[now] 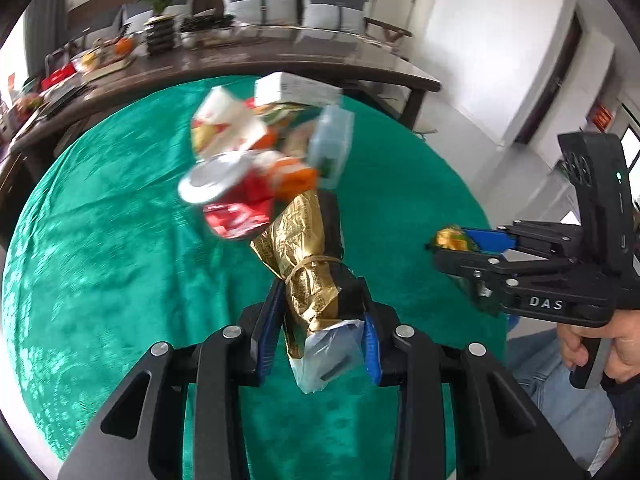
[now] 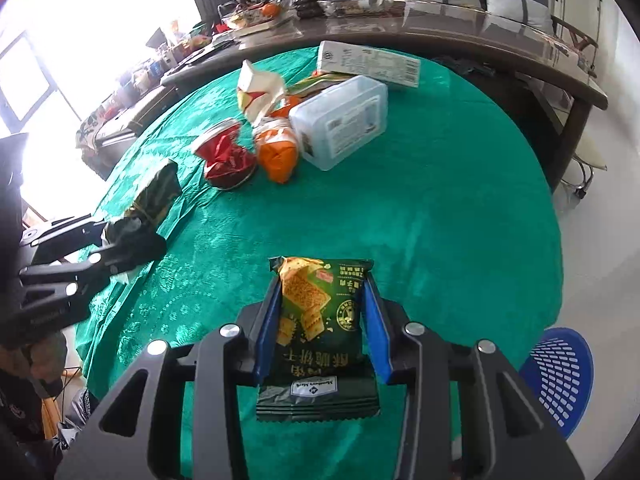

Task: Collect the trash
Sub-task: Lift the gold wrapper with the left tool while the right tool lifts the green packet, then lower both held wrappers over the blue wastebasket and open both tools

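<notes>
Round table [image 2: 460, 208] under green patterned cloth filled both views; long dark sideboard [image 2: 440, 36] with cushions behind. Blue perforated basket [image 2: 560, 376] stood on floor at table's right edge. Trash heap sat mid-table: clear plastic box [image 2: 344, 128], white carton [image 2: 368, 65], orange packet [image 2: 278, 156], crushed red wrapper [image 2: 226, 160]. Left gripper [image 1: 318, 320] clenched on gold foil bag [image 1: 308, 264], rubber band round its middle, raised above cloth. Right gripper [image 2: 322, 320] clamped on green cracker packet [image 2: 320, 320], off cloth. Hand [image 1: 600, 344] gripped right handle.
</notes>
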`<state>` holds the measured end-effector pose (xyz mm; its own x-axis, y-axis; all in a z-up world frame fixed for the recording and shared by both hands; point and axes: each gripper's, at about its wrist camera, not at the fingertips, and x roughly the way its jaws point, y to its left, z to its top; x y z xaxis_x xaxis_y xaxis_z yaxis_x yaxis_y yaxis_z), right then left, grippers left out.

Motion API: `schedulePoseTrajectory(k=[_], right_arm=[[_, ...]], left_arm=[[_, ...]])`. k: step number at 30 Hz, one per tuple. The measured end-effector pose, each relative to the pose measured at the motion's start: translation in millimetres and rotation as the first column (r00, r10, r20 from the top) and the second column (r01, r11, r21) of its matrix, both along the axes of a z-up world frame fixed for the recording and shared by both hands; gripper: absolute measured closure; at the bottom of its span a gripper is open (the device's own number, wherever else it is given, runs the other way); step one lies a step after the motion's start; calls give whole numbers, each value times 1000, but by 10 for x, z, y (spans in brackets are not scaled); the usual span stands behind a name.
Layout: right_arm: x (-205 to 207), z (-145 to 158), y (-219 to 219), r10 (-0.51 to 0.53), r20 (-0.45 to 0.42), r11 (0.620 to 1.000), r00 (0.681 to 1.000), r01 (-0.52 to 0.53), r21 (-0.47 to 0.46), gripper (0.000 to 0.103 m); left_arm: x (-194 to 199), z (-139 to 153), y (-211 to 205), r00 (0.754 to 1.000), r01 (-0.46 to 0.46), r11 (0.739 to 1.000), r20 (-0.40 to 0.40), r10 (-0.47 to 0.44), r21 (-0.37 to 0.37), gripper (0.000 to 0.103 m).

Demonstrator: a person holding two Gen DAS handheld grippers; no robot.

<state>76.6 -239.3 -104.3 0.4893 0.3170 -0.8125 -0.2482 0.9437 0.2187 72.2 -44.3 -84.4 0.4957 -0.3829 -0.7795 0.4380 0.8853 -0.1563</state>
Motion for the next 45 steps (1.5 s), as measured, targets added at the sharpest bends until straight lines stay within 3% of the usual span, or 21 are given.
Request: schedulePoseTrajectory(k=[9,18,26,37,45], right_arm=[[-189,1,-1100,-215,19,976,976,215,-21,65],[-468,-51,-2324,-429,38,900,903,430,-70,65],[-556,-367,-3050,-536,12,841,844,535,-77,65],[-725,-773,-3607,-605,-46,796,795,604,-36,65],[-844,-887,-3890,-648,-99,756,756,653,44,65]], left_arm=[[-149,13,-1058,985,175,984,-6,-175,-18,69],[-220,-98,-2369,944,325,945,-40,-326,-35,69],[-299,-393,-3389,902,424,905,-74,-426,-43,68],[-180,-1041,-4187,875,469,883,-129,-466,-14,67],[-138,-1330,-4392,862,487,873,-160,-482,-7,66]])
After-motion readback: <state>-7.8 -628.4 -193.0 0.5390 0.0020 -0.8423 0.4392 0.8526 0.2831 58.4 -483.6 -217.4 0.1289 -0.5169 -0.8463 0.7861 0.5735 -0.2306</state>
